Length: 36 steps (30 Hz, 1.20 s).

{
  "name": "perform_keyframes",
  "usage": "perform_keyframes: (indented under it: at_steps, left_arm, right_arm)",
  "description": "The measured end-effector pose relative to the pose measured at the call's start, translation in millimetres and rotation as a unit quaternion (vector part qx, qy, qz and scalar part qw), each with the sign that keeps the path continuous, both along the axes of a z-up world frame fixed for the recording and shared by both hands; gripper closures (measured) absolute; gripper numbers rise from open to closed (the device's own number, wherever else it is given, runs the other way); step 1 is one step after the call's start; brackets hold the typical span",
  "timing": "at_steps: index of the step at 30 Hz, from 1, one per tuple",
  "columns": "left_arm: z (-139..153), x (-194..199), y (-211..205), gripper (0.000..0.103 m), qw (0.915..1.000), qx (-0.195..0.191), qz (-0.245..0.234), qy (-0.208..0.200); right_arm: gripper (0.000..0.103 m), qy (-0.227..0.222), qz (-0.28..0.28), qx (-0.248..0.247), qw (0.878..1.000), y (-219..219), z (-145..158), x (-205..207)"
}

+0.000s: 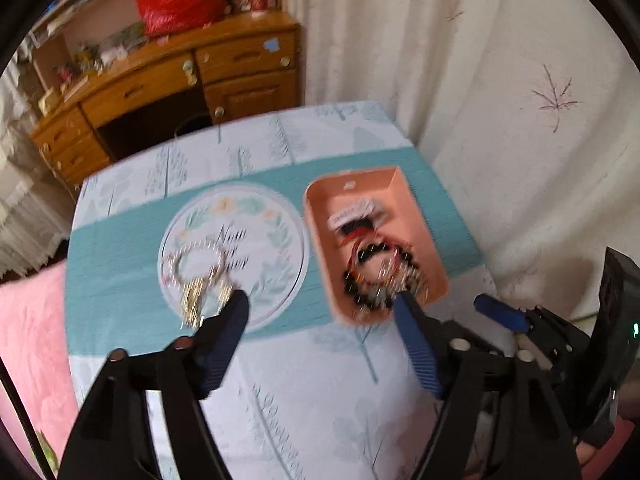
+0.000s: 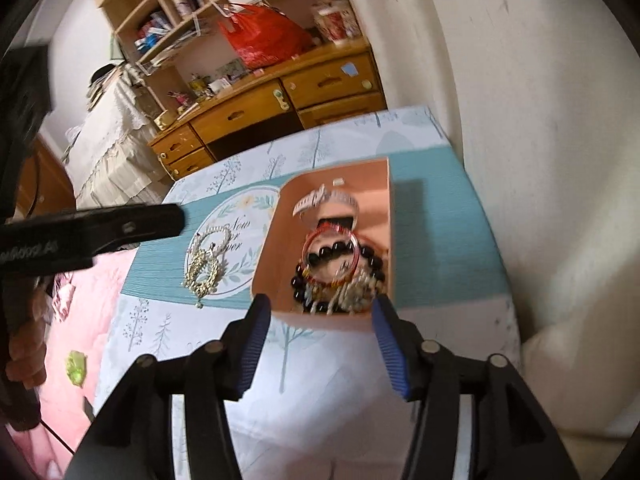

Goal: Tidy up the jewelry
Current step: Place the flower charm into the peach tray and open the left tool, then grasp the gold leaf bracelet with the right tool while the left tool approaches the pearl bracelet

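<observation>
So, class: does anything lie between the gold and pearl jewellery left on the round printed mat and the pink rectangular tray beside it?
Nothing visible does. The gold and pearl jewellery lies on the mat; only bare mat and teal cloth separate it from the pink tray, whose low wall must be cleared.

We hold both grippers tilted steeply downward, side by side. Our left gripper (image 1: 320, 300) has its blue-padded fingers (image 1: 224, 340) spread wide, with nothing between them. Our right gripper (image 2: 320, 308) also has its fingers (image 2: 256, 340) parted and nothing clamped. In the left wrist view the right gripper shows at the lower right edge, close beside the left one. At the left edge of the right wrist view, part of a hand (image 2: 24, 360) grips the left gripper's dark handle.
</observation>
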<state>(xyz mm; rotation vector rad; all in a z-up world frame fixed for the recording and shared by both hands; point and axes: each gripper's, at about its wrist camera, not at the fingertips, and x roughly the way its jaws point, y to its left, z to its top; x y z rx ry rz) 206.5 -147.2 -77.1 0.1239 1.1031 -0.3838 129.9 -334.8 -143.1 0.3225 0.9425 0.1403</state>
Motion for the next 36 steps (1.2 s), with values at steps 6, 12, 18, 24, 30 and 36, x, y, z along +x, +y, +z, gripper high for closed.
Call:
perform_keyframes:
  at_steps: [6,12,18,24,30,36]
  left_arm:
    - [-1,-8,57,0.023,0.9964,-0.030,0.018,0.077]
    - [2,-6,115,0.018,0.9959,0.016,0.003,0.089]
    - [-15,6,175,0.015,0.9909,0.053,-0.019,0.122]
    - [-39,26,224,0.012,0.9810,0.089,-0.017,0.171]
    - [-54,59,248,0.010,0.9708,0.075,0.016,0.227]
    - [-86,103,244,0.010,0.9630,0.050,0.042,0.261]
  right_arm:
    - [0.034,0.032,-0.049,0.006,0.998,19,-1,-11]
    - [0.024,0.060,-0.089,0.001,0.994,52,-1,-18]
    - [0.023,0.095,-0.127,0.011,0.987,95,-15,-22]
    - [0.023,0.144,-0.125,0.023,0.981,146,-37,-21]
    - [0.023,0.174,-0.057,0.000,0.983,190,-52,-7]
    - [0.023,0.096,0.019,-0.112,0.989,227,-54,9]
